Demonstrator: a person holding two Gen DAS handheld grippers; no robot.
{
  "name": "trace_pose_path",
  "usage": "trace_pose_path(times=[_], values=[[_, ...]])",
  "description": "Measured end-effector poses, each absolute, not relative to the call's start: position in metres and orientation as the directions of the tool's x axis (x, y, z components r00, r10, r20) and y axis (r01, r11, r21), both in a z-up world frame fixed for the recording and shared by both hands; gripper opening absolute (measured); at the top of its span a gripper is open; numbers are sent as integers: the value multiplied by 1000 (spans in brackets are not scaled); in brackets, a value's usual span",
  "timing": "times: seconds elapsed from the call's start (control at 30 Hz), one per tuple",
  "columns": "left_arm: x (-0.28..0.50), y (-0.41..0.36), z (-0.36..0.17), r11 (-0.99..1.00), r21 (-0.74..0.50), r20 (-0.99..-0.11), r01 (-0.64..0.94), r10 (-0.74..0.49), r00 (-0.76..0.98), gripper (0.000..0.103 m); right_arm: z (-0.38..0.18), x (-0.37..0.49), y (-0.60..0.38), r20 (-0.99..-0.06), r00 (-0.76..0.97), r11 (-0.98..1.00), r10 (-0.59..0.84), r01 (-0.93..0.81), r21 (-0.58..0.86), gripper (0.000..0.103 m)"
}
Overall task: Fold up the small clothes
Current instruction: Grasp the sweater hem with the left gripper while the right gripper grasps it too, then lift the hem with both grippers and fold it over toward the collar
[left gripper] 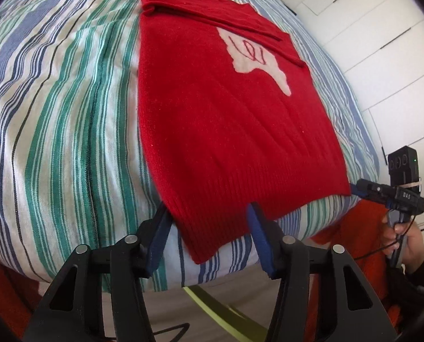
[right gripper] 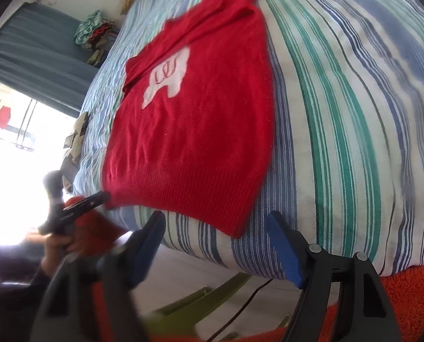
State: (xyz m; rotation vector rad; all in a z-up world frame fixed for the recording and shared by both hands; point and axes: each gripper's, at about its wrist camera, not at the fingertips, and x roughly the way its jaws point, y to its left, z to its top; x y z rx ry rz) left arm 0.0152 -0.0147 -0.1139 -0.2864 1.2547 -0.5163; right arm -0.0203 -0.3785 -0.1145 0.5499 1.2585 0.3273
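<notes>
A small red knit sweater (left gripper: 226, 119) with a white motif lies flat on the striped bedcover (left gripper: 63, 108), sleeves folded across its chest, ribbed hem toward me. My left gripper (left gripper: 209, 213) is open, its blue-padded jaws either side of the hem's left corner, which hangs over the bed edge. In the right wrist view the sweater (right gripper: 194, 131) lies ahead and my right gripper (right gripper: 214, 222) is open just short of the hem's right corner. The right gripper (left gripper: 354, 189) also shows in the left wrist view at the hem's far corner; the left gripper (right gripper: 105, 196) shows in the right view.
The bedcover (right gripper: 354, 114) drops off at the near edge. Below it are an orange rug (right gripper: 405, 293) and a green frame (right gripper: 212, 299) with a black cable. White wardrobe doors (left gripper: 383, 42) stand to the right; a window (right gripper: 9, 171) and a clothes pile (right gripper: 95, 31) lie left.
</notes>
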Motion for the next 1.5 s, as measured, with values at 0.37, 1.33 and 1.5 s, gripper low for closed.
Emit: trace_pose_path(times=[0.37, 1.33, 1.5], values=[[28, 8, -76, 746, -645, -682, 165, -660, 316, 3, -97, 3, -367, -776, 368, 831, 512, 17, 556, 5], [409, 22, -101, 838, -540, -760, -76, -447, 471, 80, -108, 388, -410, -681, 641, 826, 355, 127, 550, 54], [381, 40, -73, 860, -504, -733, -78, -378, 566, 86, -80, 374, -418, -618, 711, 823, 335, 99, 559, 68]])
